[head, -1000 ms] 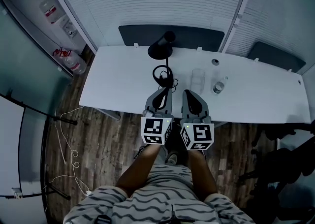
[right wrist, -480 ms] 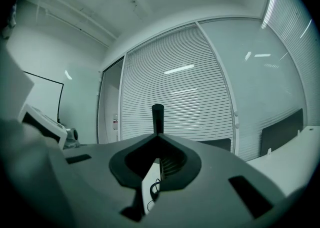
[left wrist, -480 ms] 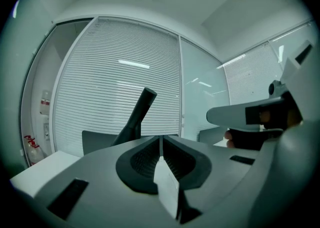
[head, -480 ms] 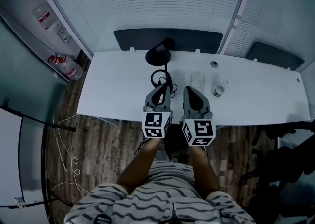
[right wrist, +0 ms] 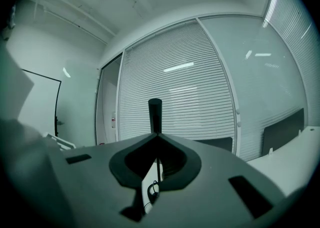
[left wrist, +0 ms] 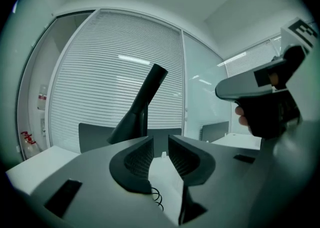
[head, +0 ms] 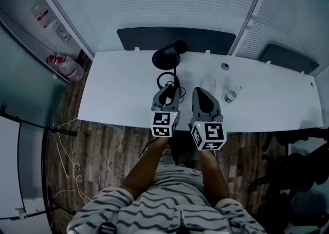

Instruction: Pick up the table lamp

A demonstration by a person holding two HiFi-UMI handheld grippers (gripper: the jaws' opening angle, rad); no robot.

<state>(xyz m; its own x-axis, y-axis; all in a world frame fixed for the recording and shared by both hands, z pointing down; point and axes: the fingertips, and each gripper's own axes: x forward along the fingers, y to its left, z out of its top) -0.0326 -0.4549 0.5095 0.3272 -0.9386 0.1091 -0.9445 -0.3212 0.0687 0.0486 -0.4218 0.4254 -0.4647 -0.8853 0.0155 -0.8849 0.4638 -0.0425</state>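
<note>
Seen from above, a person in a striped top stands at the near edge of a long white tabletop (head: 118, 84), holding a handheld claw in each hand. Both claws are low over the near edge, side by side and close together, pointing toward the far edge.

The left claw (head: 167, 94) has its two jaws slightly parted, with a narrow gap and nothing in it. The right claw (head: 201, 96) has its jaw tips pressed together and holds nothing.

The black table lamp (head: 165, 59), with a round base and a short cylindrical head, stands upright at the middle of the tabletop's far edge, ahead of the left claw and apart from both. A coiled black cable (head: 167, 79) lies on the tabletop between the lamp and the left claw. Ahead of the right claw stands a clear drinking glass (head: 207, 84), and just to its right a small clear bottle (head: 230, 94) lies on its side.

A dark grey panel (head: 205, 37) runs behind the far edge. Below the near edge is a wood-plank floor (head: 103, 156).
</note>
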